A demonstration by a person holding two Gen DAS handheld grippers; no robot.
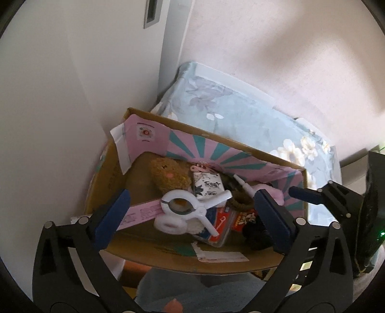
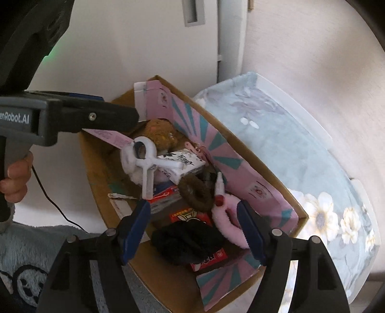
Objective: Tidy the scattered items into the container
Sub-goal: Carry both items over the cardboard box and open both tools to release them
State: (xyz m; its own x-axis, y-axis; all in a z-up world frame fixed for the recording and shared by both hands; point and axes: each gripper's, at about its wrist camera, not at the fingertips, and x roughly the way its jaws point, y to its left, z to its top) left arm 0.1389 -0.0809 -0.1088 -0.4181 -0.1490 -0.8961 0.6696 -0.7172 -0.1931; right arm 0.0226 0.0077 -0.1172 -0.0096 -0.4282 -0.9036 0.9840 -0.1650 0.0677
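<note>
A pale wall with a grey recessed handle backs the scene, and a floral blue-green cushion lies against it. Beside the cushion stands an open cardboard box whose inner flaps are pink with teal rays.

The left gripper hangs over the box, pointing steeply down, its blue-padded fingers spread wide with nothing pressed between them. Directly below, a large white clamp clip lies on top of the pile near the middle of the box. The right gripper hovers over the box end nearest the cushion; its fingers are also apart and grip nothing. A black fuzzy scrunchie lies below them, loose in the box.

Further items fill the box: a brown plush toy toward the far wall of the box, a small white patterned packet touching it, a brown hair tie, a white bottle with a red end, a pink fluffy ring against the pink flap, and a red printed pack under the black scrunchie.

In the right wrist view a hand holds the grey handle of the left gripper, and a thin black cable trails down from it.
</note>
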